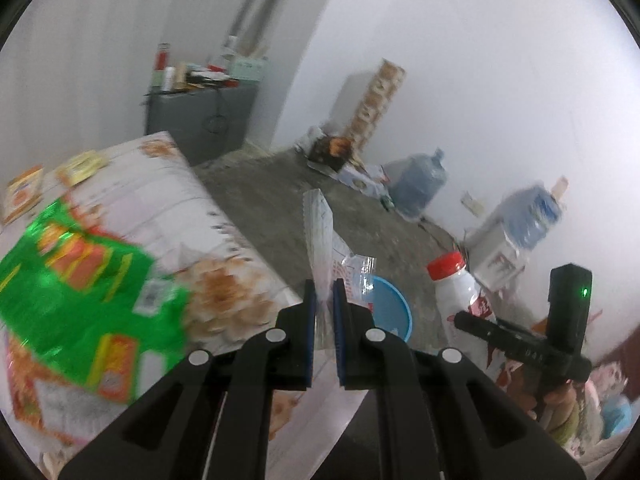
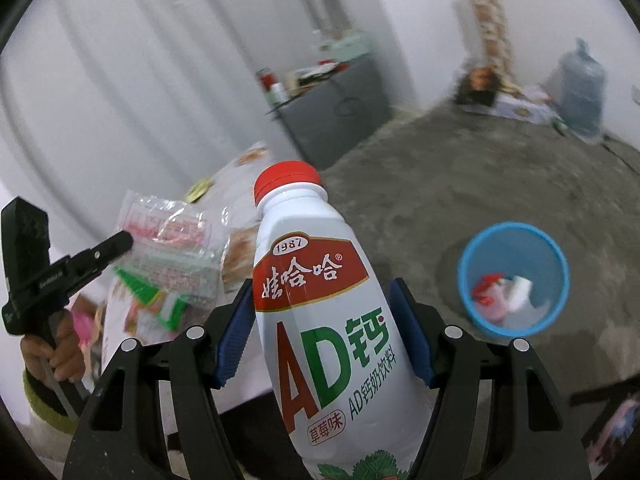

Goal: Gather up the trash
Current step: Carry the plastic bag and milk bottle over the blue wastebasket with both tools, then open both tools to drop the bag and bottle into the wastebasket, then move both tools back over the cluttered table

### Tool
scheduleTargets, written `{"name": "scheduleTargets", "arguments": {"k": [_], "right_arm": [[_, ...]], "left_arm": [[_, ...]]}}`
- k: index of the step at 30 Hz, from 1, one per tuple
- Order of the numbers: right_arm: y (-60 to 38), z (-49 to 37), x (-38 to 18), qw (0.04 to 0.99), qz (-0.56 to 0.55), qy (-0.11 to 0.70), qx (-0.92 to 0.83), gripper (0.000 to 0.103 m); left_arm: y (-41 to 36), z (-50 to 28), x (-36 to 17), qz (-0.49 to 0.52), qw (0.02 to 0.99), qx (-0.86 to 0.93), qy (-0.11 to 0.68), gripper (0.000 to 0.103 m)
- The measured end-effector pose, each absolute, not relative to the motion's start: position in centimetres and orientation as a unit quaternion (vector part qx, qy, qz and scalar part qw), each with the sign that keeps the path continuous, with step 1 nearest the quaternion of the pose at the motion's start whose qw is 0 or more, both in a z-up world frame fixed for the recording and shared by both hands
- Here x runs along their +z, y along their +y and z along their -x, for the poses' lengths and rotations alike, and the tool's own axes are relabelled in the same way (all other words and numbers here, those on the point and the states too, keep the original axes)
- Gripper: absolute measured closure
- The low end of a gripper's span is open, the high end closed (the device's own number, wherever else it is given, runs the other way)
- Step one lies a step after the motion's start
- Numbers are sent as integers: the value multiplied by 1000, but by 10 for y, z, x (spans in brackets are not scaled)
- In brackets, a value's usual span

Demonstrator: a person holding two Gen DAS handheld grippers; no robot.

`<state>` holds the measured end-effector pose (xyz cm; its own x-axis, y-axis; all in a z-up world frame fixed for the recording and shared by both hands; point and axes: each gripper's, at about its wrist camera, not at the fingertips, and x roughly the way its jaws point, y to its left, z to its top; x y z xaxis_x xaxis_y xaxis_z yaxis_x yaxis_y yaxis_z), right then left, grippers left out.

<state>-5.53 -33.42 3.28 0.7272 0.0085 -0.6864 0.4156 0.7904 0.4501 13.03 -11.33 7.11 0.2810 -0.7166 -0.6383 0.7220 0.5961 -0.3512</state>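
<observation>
My left gripper (image 1: 323,292) is shut on a clear plastic wrapper (image 1: 320,224) with red print and holds it in the air past the table's edge; the wrapper also shows in the right wrist view (image 2: 168,240). My right gripper (image 2: 322,308) is shut on a white AD calcium milk bottle (image 2: 320,304) with a red cap, held upright; it also shows in the left wrist view (image 1: 460,292). A blue trash bin (image 2: 514,280) stands on the floor to the right and holds some red and white trash. In the left wrist view the bin (image 1: 390,312) lies just beyond the wrapper.
A table with a flowered cloth (image 1: 224,272) carries a green snack bag (image 1: 80,288) and small yellow packets (image 1: 82,166). A grey cabinet (image 1: 200,120) stands at the wall. Water jugs (image 1: 420,182) and boxes line the far wall. The floor is bare concrete (image 2: 440,168).
</observation>
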Motion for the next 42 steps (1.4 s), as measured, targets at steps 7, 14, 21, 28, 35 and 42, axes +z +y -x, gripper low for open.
{"name": "scheduleTargets", "arguments": {"k": [7, 14, 21, 28, 35, 42], "right_arm": [[-402, 98, 13, 847, -346, 338, -220, 40], [-449, 110, -25, 806, -389, 357, -266, 40], [-505, 87, -85, 753, -463, 389, -258, 40], [-570, 51, -168, 681, -552, 408, -257, 26], [-549, 74, -163, 689, -555, 389, -256, 26], [-516, 97, -138, 710, -537, 379, -254, 26]], "left_arm": [[-221, -126, 44, -67, 760, -483, 430, 95], [-328, -134, -3, -121, 708, -499, 485, 95], [-428, -130, -55, -207, 689, -486, 497, 94], [-486, -140, -107, -191, 699, -445, 527, 42], [-464, -138, -96, -173, 701, -443, 532, 31], [-418, -123, -55, -124, 704, -477, 511, 20]]}}
